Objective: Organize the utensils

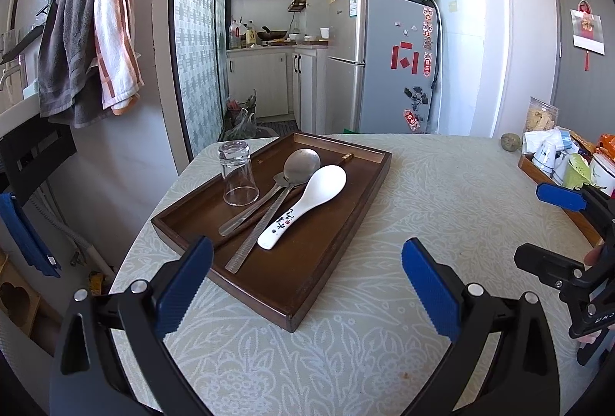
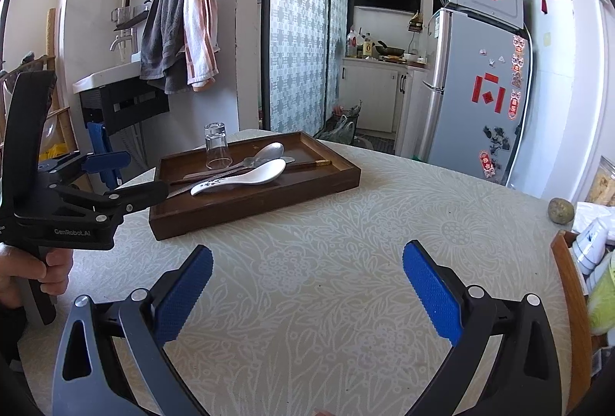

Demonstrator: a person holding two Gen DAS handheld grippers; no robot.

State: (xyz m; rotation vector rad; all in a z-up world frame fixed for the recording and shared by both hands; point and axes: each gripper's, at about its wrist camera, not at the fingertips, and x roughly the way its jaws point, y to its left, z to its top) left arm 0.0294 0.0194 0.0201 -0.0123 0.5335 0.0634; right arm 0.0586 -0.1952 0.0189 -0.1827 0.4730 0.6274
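Note:
A dark wooden tray (image 1: pixel 330 231) (image 2: pixel 307 185) lies on the table. In it are a white ceramic spoon (image 1: pixel 307 201) (image 2: pixel 246 178), a metal spoon (image 1: pixel 300 164) (image 2: pixel 269 151), a second metal utensil (image 1: pixel 246 212), dark chopsticks (image 1: pixel 346 157) (image 2: pixel 315 163) and an upturned clear glass (image 1: pixel 236 172) (image 2: pixel 216 146). My left gripper (image 1: pixel 307 285) is open and empty, just short of the tray's near edge; it also shows in the right wrist view (image 2: pixel 127 174). My right gripper (image 2: pixel 307 285) is open and empty over the tablecloth, right of the tray; it shows at the left wrist view's right edge (image 1: pixel 553 224).
A second wooden tray (image 1: pixel 569 208) (image 2: pixel 572 300) with cups and packets stands at the table's right edge. A small round brownish object (image 1: pixel 510 142) (image 2: pixel 561 210) lies near it. A fridge (image 1: pixel 384 70) and kitchen stand beyond the table.

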